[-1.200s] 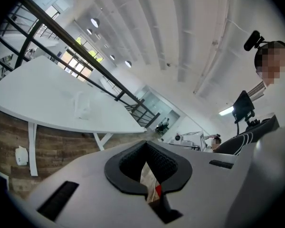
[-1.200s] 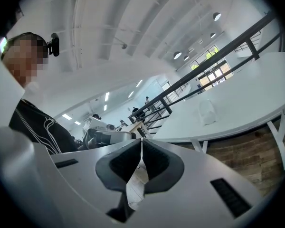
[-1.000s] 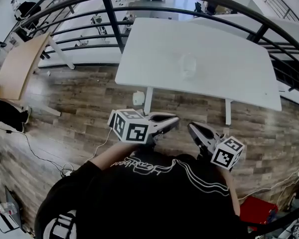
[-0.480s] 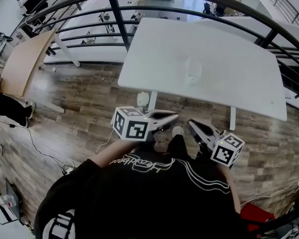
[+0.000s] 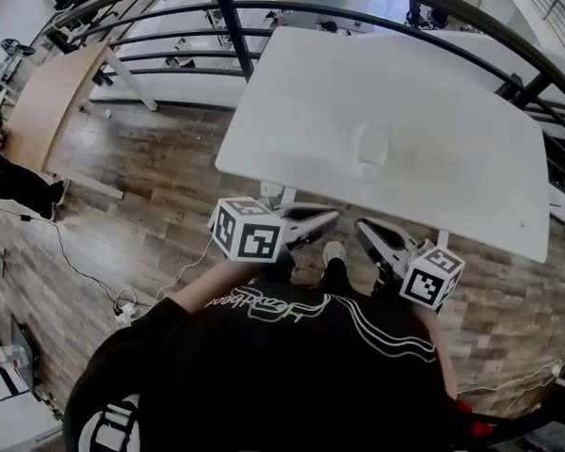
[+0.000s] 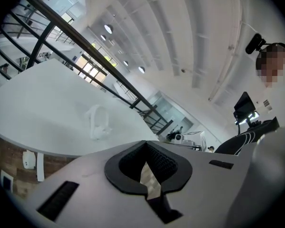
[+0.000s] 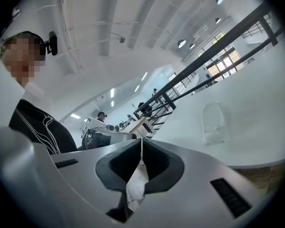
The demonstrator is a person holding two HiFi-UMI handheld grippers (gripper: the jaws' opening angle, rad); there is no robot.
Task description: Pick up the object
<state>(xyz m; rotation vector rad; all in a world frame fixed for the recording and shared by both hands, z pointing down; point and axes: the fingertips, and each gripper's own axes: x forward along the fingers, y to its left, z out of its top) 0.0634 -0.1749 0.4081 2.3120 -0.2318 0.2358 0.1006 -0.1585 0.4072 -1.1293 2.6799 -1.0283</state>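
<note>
Head view: pale object on worktop, 12 o'clock of left gripper and right gripper; fingers pressed together, empty. Risk: low contrast, so a misjudged reach could knock it.

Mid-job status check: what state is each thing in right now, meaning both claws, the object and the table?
Left claw: shut, nothing between its jaws, held short of the table.
Right claw: shut, empty, also short of the table.
Pale object: lying on the table, untouched, not yet picked up.
White table: standing, with the object resting near its middle.
</note>
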